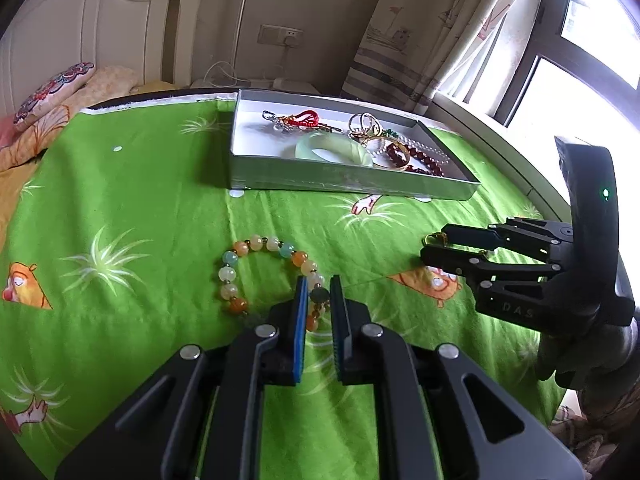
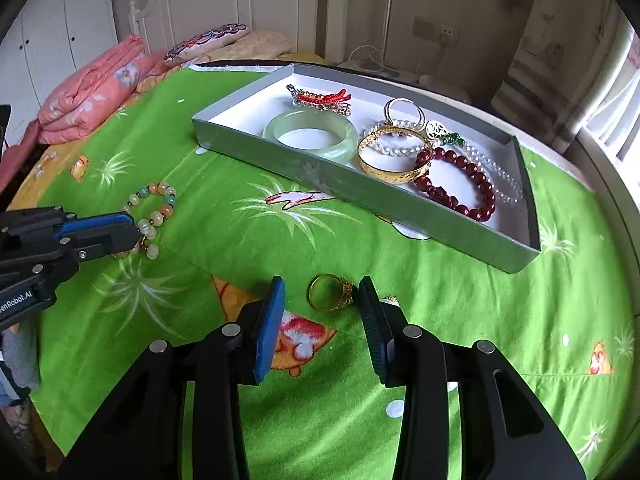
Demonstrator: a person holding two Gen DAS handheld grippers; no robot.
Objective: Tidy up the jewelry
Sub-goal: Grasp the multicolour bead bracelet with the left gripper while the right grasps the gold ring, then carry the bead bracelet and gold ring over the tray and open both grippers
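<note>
A pastel beaded bracelet (image 1: pixel 256 268) lies on the green cloth; it also shows in the right wrist view (image 2: pixel 154 216). My left gripper (image 1: pixel 319 292) has its narrow jaws around the bracelet's near beads, which still rest on the cloth. A gold ring (image 2: pixel 330 292) lies on the cloth between the open jaws of my right gripper (image 2: pixel 322 292), untouched. The grey tray (image 2: pixel 360 192) holds a jade bangle (image 2: pixel 312 136), a gold bangle (image 2: pixel 394 154), a dark red bead bracelet (image 2: pixel 456 182), pearls, rings and a red knotted charm (image 2: pixel 324 98).
The green cartoon-print cloth (image 2: pixel 460 340) covers a round table beside a bed with folded pink bedding (image 2: pixel 92 96). A window and curtain (image 1: pixel 460 20) stand on the right. The tray also shows in the left wrist view (image 1: pixel 344 182), at the table's far side.
</note>
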